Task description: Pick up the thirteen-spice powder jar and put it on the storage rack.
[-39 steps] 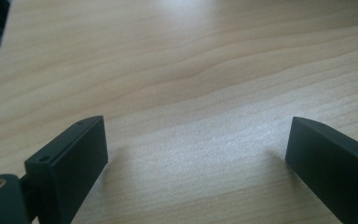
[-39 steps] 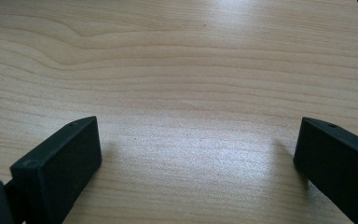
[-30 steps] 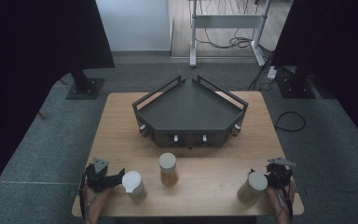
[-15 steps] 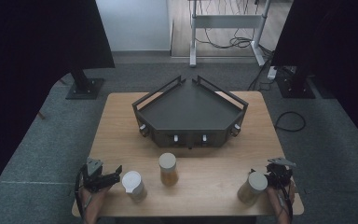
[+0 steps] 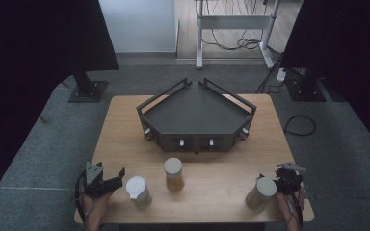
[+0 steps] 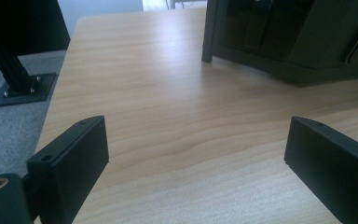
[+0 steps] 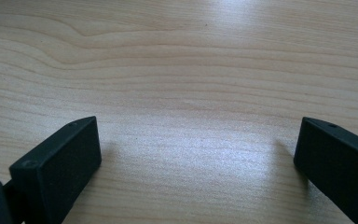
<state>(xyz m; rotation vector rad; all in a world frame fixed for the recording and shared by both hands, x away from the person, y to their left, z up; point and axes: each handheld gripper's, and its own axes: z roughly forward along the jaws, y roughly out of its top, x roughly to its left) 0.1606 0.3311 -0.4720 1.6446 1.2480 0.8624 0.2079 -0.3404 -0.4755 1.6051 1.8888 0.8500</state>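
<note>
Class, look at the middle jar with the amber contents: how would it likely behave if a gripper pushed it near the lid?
The middle jar stands upright, taller than wide, so a high push would probably tip it. Its round body would likely roll once down. Being partly filled, it may feel fairly heavy for its size.

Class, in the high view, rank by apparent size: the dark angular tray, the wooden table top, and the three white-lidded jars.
1. Wooden table top, largest.
2. Dark angular tray.
3. The three white-lidded jars: left jar, middle jar, right jar. They look alike in size, so I leave them unranked.
</note>
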